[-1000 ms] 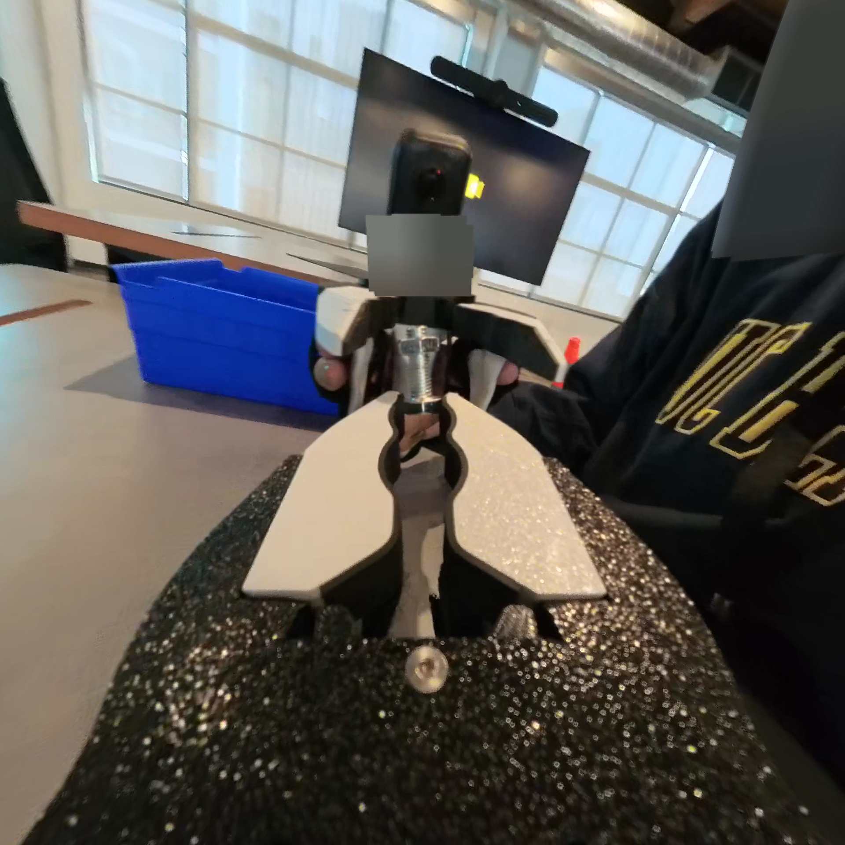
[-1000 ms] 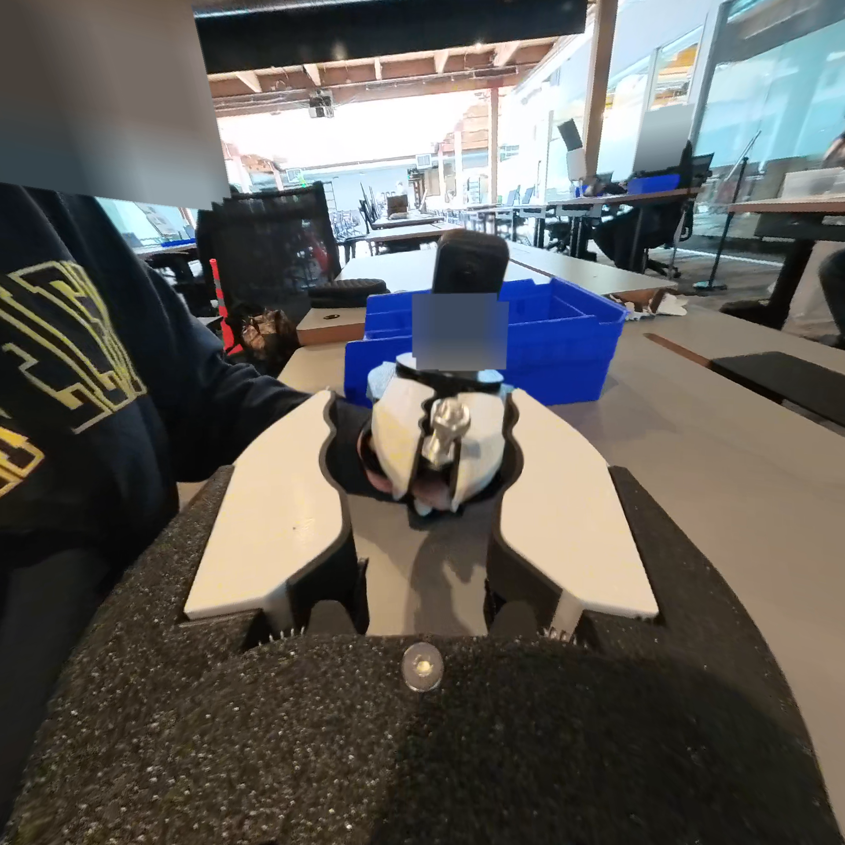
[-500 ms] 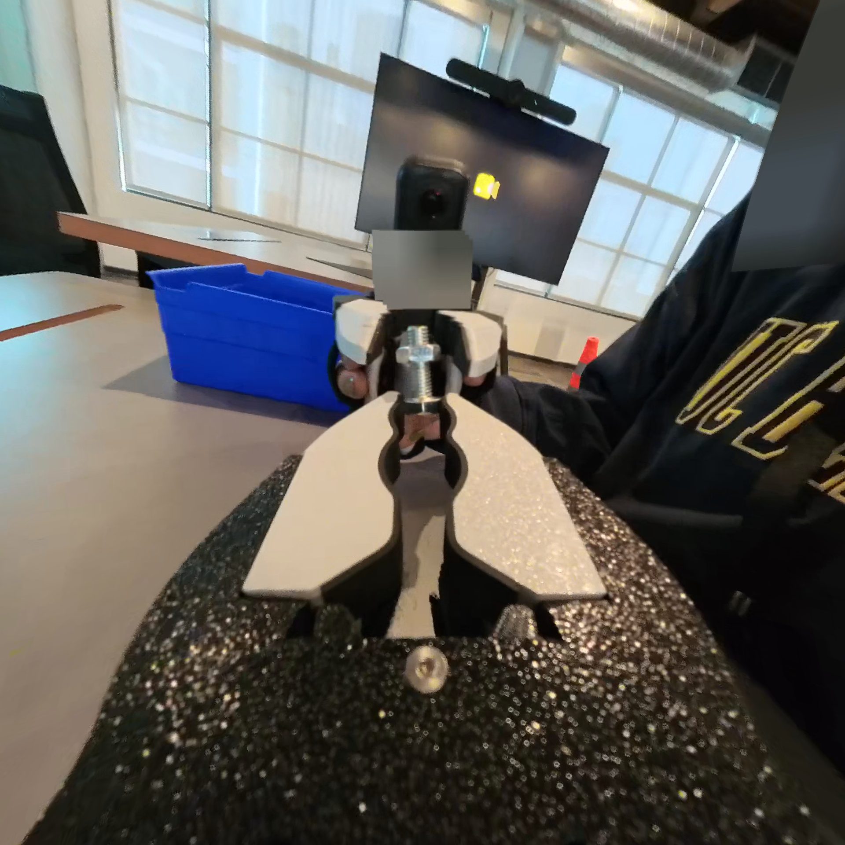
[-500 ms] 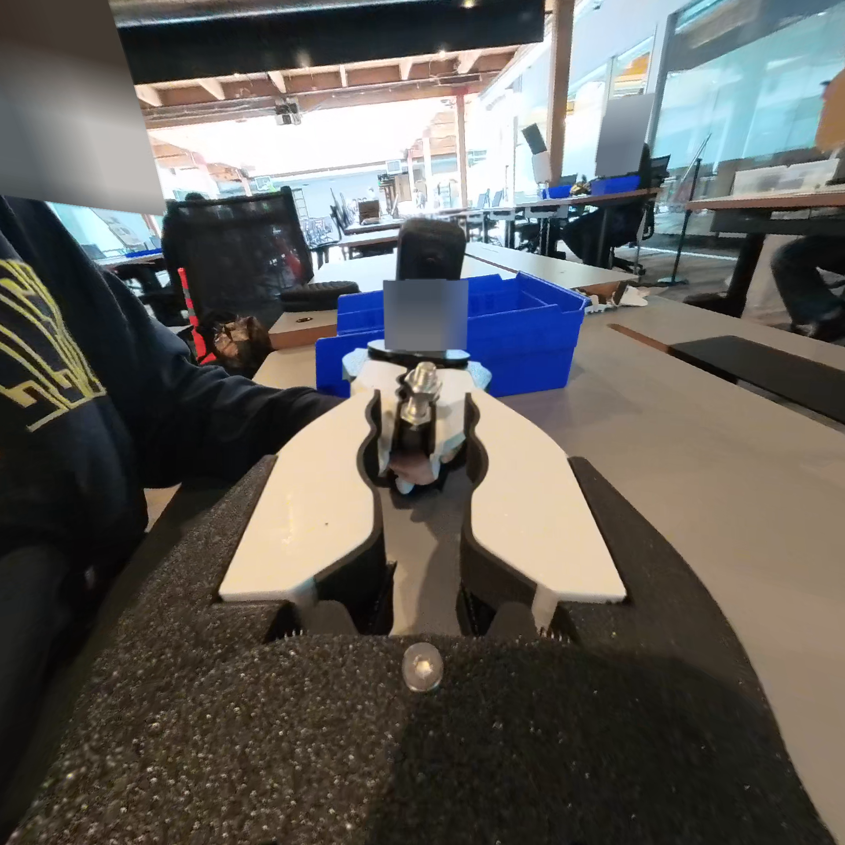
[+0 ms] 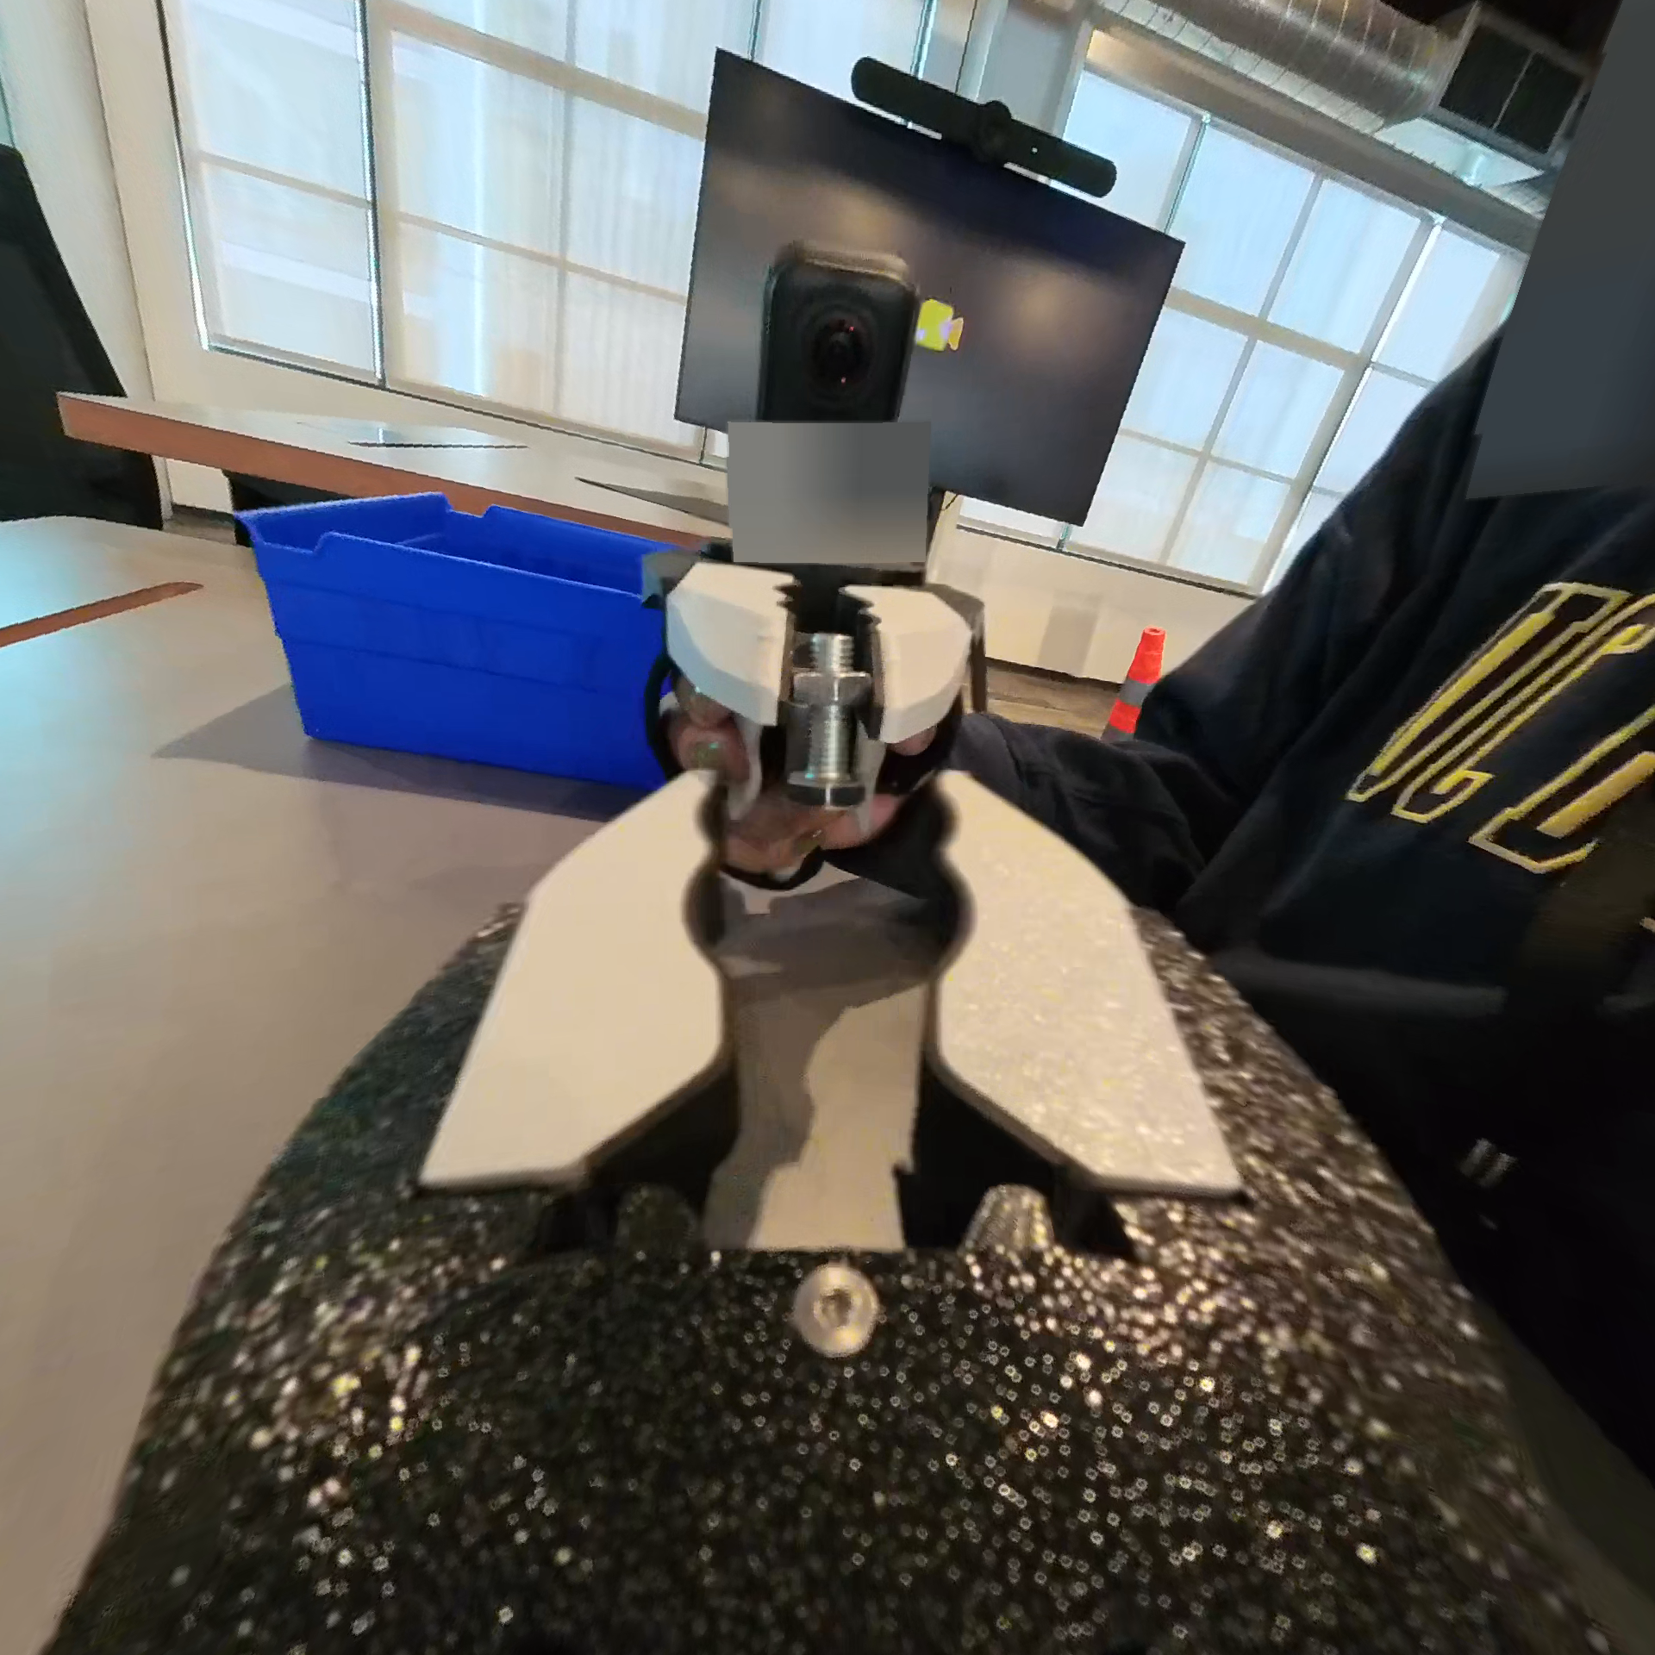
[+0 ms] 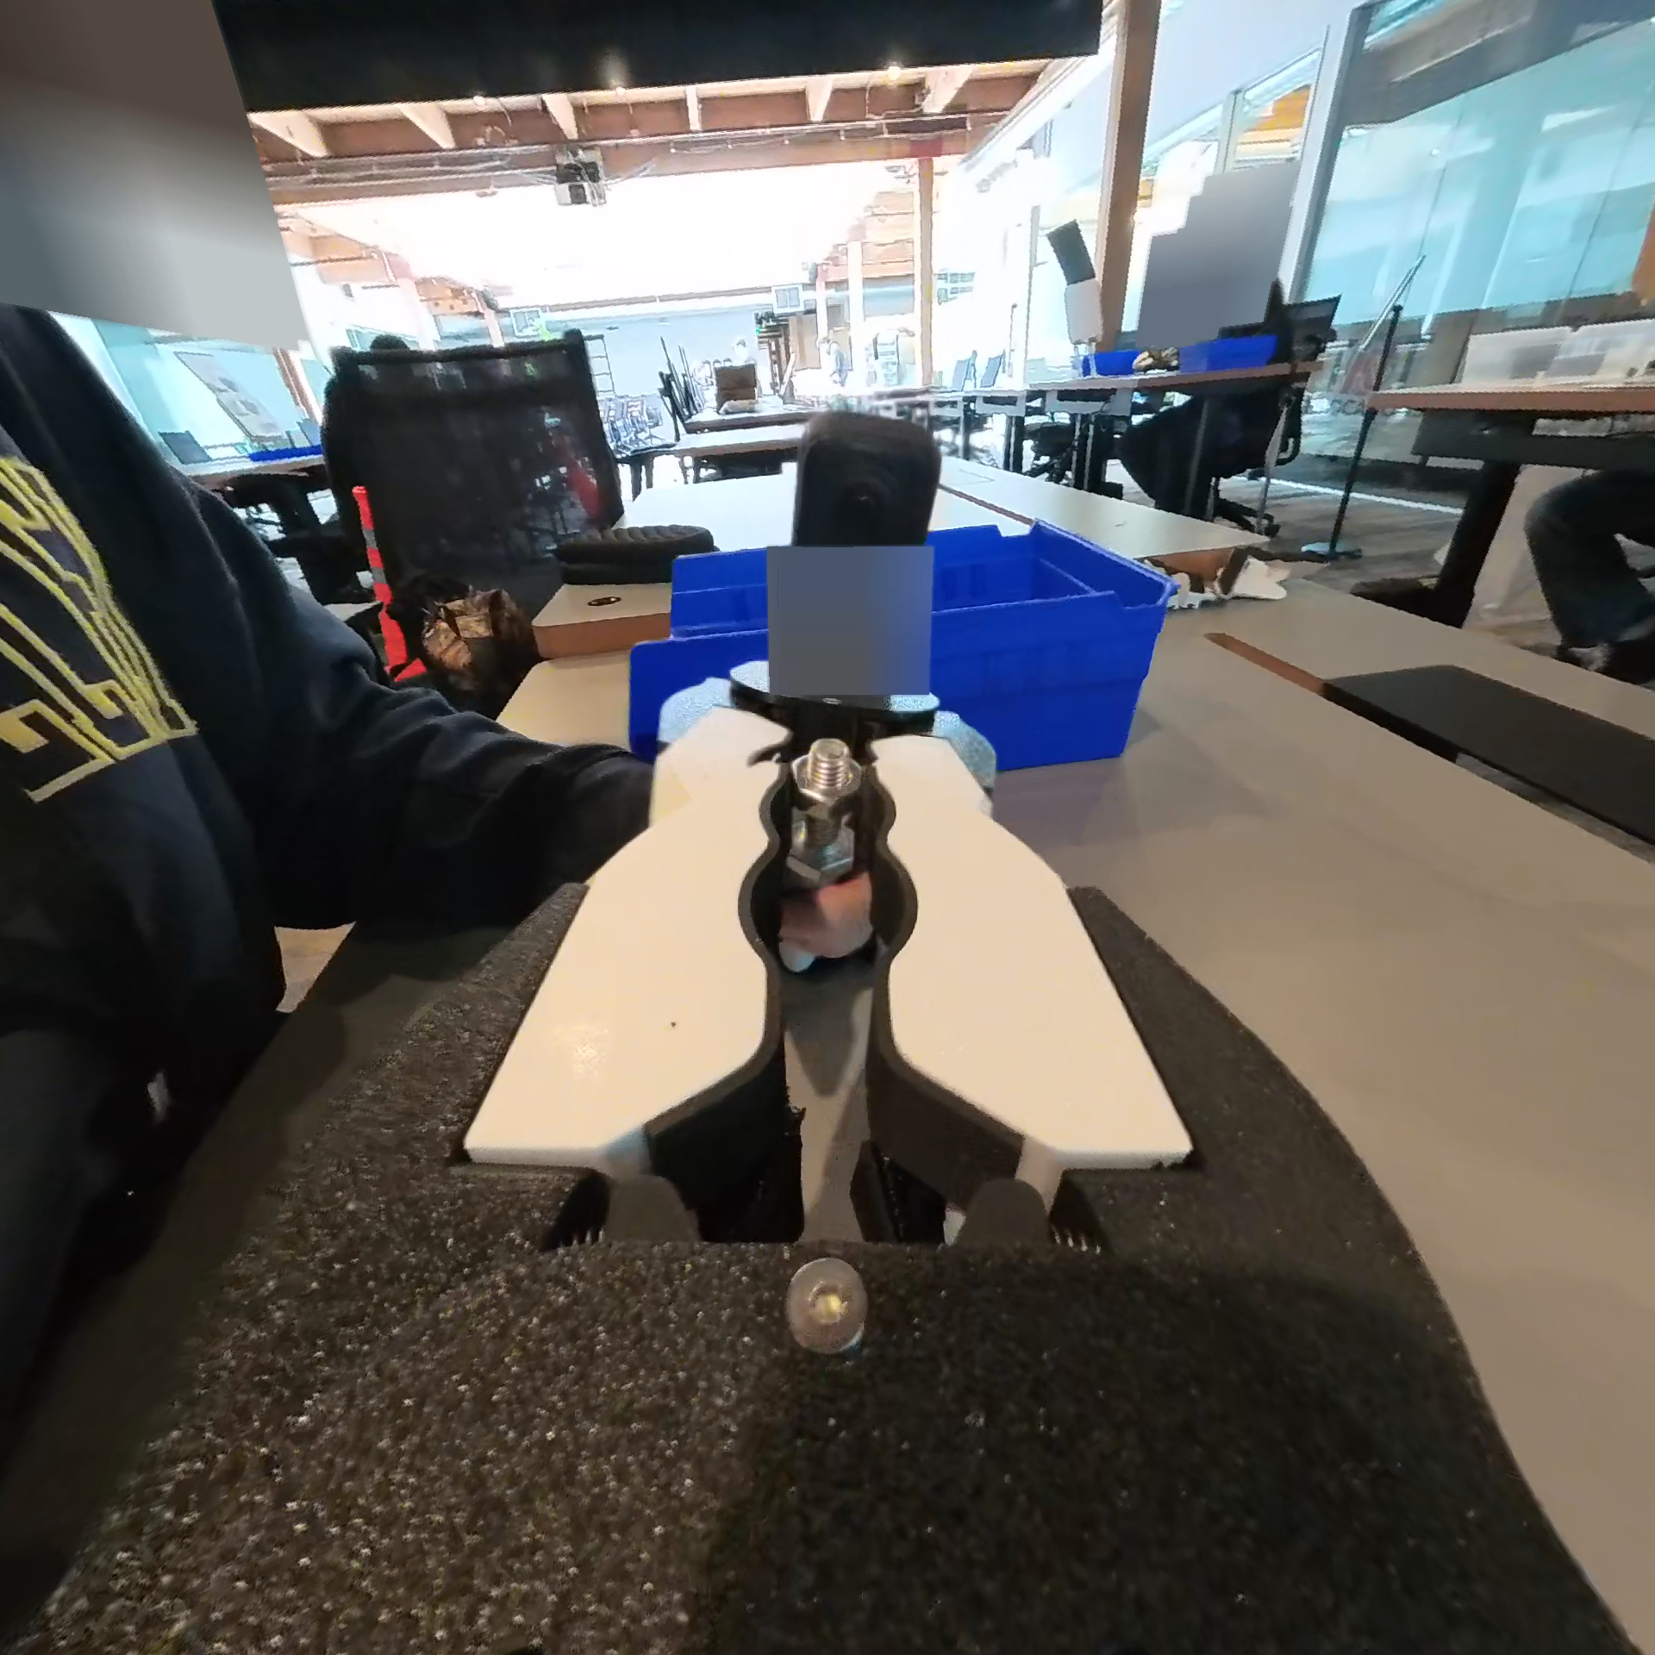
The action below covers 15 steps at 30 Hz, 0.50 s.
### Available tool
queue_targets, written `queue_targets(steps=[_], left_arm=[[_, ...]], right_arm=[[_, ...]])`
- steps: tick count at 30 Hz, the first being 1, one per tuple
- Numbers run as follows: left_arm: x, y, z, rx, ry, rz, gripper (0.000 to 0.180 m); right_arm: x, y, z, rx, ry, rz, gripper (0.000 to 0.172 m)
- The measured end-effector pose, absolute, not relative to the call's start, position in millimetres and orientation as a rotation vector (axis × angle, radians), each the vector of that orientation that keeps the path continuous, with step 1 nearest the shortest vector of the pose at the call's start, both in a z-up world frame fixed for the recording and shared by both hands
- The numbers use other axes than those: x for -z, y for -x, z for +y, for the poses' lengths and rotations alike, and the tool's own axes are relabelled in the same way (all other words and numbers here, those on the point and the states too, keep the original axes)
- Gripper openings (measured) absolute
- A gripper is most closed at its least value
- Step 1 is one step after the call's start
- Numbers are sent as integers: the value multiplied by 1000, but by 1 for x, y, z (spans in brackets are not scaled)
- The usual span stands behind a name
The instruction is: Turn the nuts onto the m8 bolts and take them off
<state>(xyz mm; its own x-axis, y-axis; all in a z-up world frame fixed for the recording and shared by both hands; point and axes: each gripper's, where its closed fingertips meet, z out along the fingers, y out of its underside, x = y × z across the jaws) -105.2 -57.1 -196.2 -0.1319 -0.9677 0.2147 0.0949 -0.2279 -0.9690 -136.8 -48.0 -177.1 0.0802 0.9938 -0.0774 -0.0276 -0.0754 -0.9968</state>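
Nearest me in the left wrist view, my left gripper (image 5: 828, 837) stands spread, its white fingers (image 5: 618, 967) apart and pressing on nothing. Just past their tips the bolt (image 5: 828, 721) stands upright in the air above the grey table (image 5: 179, 896) — long axis vertical, hexagonal head at the bottom, threaded end pointing up. A nut (image 5: 831, 688) sits on the thread near the top, with a little thread showing above it. My right gripper (image 6: 828, 819) is pinching the nut: in the left view its two white fingers (image 5: 725, 645) close in on the nut from either side, and the right wrist view shows the nut (image 6: 826, 788) sitting at its tips.

Beyond the grippers a blue bin (image 6: 1057, 663) rests on the table — its dividers show, but I cannot tell what lies inside. To one side is a person's dark sleeve (image 6: 403, 806).
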Motion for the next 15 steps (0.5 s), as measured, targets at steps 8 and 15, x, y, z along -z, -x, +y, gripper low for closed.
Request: queue_targets(steps=[8, 15], left_arm=[[186, 114, -42, 1408, 1207, 1001, 82], [191, 122, -27, 1247, 1230, 949, 77]], right_arm=[[116, 96, -59, -998, 1264, -995, 14], [109, -55, -53, -384, 1637, -883, 14]])
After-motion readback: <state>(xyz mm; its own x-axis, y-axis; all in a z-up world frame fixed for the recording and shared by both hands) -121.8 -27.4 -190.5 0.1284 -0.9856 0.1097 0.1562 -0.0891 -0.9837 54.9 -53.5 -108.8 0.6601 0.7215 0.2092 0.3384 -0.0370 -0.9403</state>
